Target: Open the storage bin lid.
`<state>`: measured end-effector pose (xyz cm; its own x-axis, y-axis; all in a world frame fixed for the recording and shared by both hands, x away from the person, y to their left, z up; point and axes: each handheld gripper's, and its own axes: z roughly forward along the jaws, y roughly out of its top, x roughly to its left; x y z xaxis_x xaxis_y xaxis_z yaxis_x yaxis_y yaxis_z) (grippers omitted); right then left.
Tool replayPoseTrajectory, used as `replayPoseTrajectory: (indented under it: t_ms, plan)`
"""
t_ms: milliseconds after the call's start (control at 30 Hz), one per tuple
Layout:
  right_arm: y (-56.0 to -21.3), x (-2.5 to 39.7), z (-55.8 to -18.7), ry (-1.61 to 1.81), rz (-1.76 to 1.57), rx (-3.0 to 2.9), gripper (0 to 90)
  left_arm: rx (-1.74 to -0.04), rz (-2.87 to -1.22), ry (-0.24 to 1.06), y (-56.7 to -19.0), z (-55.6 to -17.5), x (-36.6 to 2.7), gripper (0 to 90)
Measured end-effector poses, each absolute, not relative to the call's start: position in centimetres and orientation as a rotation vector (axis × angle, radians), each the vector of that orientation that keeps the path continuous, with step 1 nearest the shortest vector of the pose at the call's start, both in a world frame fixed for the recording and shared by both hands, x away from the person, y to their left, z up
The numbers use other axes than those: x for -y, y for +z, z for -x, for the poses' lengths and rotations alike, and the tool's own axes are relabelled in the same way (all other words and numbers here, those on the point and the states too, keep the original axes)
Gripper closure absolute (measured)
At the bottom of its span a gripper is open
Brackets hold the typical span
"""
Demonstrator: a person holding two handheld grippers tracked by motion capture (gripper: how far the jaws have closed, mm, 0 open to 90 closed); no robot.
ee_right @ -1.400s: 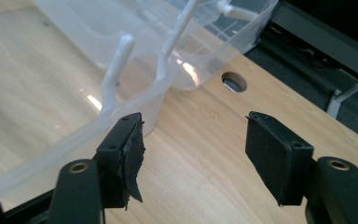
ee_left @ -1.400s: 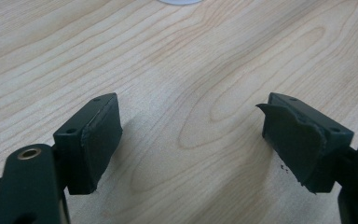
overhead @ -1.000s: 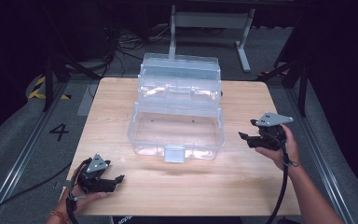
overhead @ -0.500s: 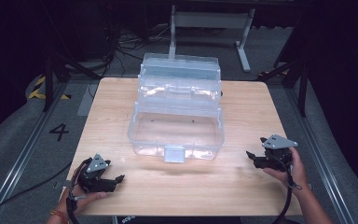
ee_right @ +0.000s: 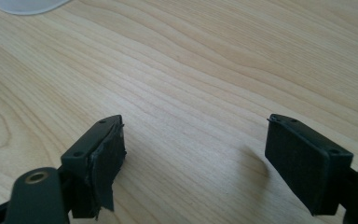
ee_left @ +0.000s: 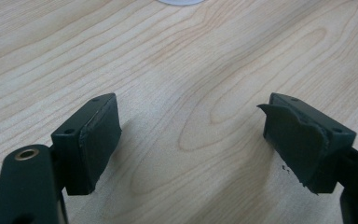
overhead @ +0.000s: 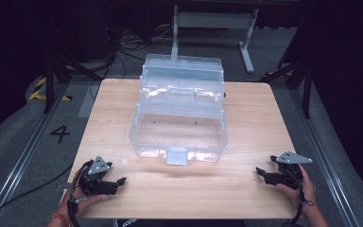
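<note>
While our two hands rest low at the near edge of the wooden table (overhead: 264, 123), the clear plastic tool box (overhead: 179, 130) stands in the middle of it, well apart from both tools and touched by neither. We see the box standing open, its lid and tiered trays folded back toward the far edge, its deep lower tub nearest us with a small latch tab (overhead: 177, 155) on the front wall. We hold the left gripper (overhead: 118, 181) near the near-left corner, pointing inward across the boards, and in the left gripper view its jaws stand wide apart over bare wood grain with nothing between them; the rubber on one pad (ee_left: 298, 140) is torn and peeling at its edge. We hold the right gripper (overhead: 260, 173) near the near-right corner, pointing inward toward the left one, and the right gripper view shows its jaws likewise spread with only tabletop between them. A pale curved rim of the box shows at the top of both gripper views. Beyond the table lie dark floor, loose cables (overhead: 123, 52) and a grey metal stand (overhead: 212, 21).
</note>
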<state>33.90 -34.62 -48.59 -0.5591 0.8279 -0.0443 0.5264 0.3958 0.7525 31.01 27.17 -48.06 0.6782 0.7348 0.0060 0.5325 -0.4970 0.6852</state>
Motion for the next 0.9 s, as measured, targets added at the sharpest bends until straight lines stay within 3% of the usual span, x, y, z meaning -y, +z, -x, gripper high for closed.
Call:
replayPoseTrajectory:
  t_ms: [900]
  plan:
    - [-48.65, 34.87, -34.40, 1.014, -1.204, -2.273, 18.4, -0.972, -2.217, 0.380, -48.10, -31.03, -27.15, 18.9]
